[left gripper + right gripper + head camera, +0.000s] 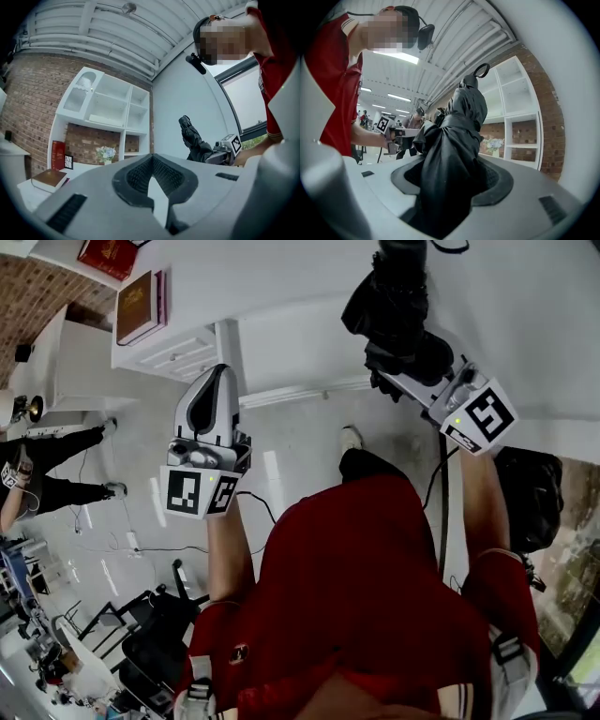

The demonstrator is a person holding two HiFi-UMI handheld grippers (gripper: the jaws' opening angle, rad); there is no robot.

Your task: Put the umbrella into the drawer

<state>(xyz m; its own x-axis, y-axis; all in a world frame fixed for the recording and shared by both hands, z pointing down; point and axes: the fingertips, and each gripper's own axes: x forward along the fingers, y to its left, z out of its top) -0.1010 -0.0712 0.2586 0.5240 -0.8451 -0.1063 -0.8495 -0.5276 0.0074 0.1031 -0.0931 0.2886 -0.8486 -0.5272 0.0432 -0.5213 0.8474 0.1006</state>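
The folded black umbrella point(394, 306) sticks out from my right gripper point(405, 360), whose jaws are shut on its bunched fabric. In the right gripper view the umbrella point(457, 126) fills the gap between the jaws of the right gripper point(450, 168), its strap loop at the far end. My left gripper point(220, 373) is held out to the left of it, shut with nothing in it. In the left gripper view the left gripper point(152, 158) has its tips together, and the umbrella point(193, 138) shows off to the right. A white drawer cabinet point(178, 352) stands ahead at the left, drawers closed.
A brown book point(141, 306) lies on the cabinet top, a red book point(108, 254) beyond it. White wall shelves point(108, 108) hang on a brick wall, with flowers point(105, 152) below. A person in black point(56, 465) stands far left. Chairs point(141, 634) and floor cables sit behind.
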